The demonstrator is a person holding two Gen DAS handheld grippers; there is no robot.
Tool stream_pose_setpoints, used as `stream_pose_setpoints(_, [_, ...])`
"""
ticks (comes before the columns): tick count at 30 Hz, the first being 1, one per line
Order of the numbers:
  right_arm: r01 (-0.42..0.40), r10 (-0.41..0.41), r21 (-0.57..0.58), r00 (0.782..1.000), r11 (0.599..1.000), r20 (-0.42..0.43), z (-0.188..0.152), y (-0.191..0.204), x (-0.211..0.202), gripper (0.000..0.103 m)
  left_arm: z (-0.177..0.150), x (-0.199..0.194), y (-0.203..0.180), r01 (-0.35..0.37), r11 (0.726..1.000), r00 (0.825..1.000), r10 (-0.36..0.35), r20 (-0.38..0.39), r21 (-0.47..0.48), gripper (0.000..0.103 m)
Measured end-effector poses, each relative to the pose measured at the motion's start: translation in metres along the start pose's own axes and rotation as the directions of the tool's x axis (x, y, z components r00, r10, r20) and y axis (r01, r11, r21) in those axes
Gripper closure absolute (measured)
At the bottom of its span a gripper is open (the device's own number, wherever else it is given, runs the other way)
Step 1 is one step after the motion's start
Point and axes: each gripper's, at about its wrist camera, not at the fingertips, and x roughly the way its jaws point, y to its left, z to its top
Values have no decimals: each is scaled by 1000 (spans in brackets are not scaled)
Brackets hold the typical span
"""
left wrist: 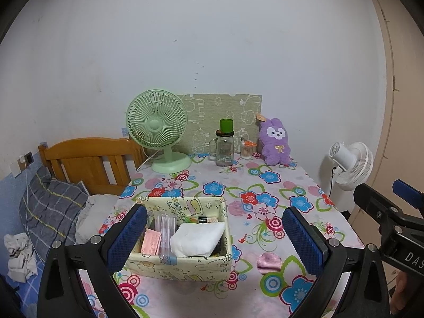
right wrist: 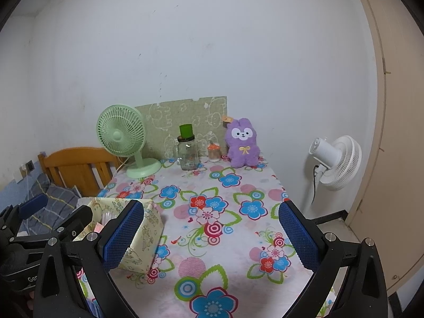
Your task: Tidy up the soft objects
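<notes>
A purple plush bunny (left wrist: 275,142) (right wrist: 242,143) sits upright at the back of the flowered table, against the wall. A yellow cartoon-print fabric box (left wrist: 182,263) (right wrist: 143,241) stands near the front left; in it lie a white soft pack (left wrist: 197,239), a pink card and clear tubes. My left gripper (left wrist: 214,241) hovers open just in front of the box, nothing between its fingers. My right gripper (right wrist: 212,238) is open over bare tablecloth, to the right of the box. Each gripper shows at the edge of the other's view.
At the back stand a green desk fan (left wrist: 159,129), a glass mug jar with a green cup on top (left wrist: 224,143), a small cotton-swab jar (left wrist: 247,150) and a green patterned board (left wrist: 220,122). A bed with pillows (left wrist: 53,206) lies left; a white floor fan (right wrist: 336,163) stands right.
</notes>
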Motion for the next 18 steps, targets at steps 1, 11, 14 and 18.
stream_pose_setpoints(1, [0,0,0,1000,1000,-1,0,0,1,0,0,0,1,0,1000,1000,0,-1,0,0])
stream_pose_setpoints(11, [0,0,-4,1000,1000,-5,1,3,5,0,3,7,6,-10,1000,1000,10,-7,-1,0])
stream_pose_setpoints(14, [-1,1,-2,1000,1000,-10,2,5,8,0,4,11,8,-10,1000,1000,10,-11,0,0])
stream_pose_setpoints(18, [-1,1,-2,1000,1000,-13,3,6,11,0,4,13,8,-8,1000,1000,8,-14,2,0])
